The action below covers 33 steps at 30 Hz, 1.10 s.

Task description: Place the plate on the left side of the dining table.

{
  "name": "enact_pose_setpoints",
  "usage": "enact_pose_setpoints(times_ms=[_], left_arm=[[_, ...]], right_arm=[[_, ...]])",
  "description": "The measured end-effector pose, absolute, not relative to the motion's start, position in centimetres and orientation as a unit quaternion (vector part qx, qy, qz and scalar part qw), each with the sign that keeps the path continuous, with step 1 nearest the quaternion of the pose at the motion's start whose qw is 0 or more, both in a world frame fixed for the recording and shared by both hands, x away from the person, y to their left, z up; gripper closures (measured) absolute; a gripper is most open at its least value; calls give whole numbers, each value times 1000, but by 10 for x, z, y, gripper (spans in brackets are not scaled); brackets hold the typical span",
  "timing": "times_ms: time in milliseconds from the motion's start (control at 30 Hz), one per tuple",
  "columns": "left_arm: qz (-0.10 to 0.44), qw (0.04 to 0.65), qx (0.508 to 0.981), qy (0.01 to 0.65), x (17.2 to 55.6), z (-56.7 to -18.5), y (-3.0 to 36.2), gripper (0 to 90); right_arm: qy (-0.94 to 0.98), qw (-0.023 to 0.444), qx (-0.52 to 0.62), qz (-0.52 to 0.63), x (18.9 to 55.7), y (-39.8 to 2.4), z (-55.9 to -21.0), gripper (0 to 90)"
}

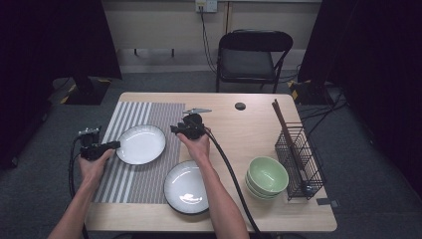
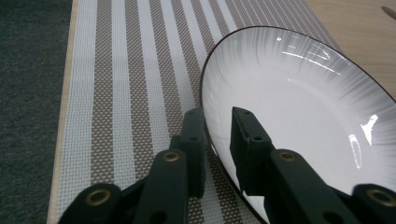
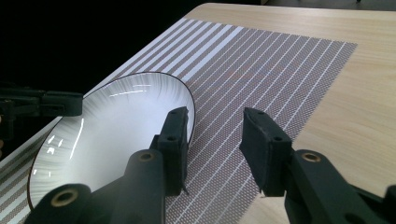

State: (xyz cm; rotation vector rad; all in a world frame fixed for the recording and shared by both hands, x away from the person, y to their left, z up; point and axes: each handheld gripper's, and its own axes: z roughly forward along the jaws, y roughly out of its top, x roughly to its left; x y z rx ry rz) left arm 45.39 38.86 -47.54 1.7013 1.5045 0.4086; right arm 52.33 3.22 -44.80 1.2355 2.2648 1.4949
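A wooden table seen from above, with a striped grey-and-white placemat on its left half. A white plate with a dark rim lies on the placemat, at about 10 o'clock from the table's centre. The left gripper reaches its 9 o'clock edge; in the left gripper view the jaws straddle the plate's rim, one outside and one over the inside, slightly spread, and whether the pads press the rim is hard to tell. The right gripper sits at the plate's 3 o'clock side; in the right gripper view its jaws stand apart with only placemat between them, one jaw just beside the rim.

A second white plate lies at 6 o'clock, half on the placemat, partly covered by the person's right forearm. At 4 o'clock, stacked green bowls (the lower ones mostly hidden) sit beside a black wire rack holding chopsticks. A folding chair stands at 12 o'clock. No readable writing anywhere.
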Motion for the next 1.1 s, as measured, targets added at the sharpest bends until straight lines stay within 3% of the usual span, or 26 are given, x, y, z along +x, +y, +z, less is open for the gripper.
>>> enact_pose_setpoints(times_ms=[933, 1100], left_arm=[[153, 474, 709, 499, 429, -436, 333, 662], [141, 484, 717, 482, 426, -433, 324, 724]], right_arm=[[745, 106, 404, 520, 486, -20, -420, 567], [744, 116, 399, 524, 480, -26, -411, 553]])
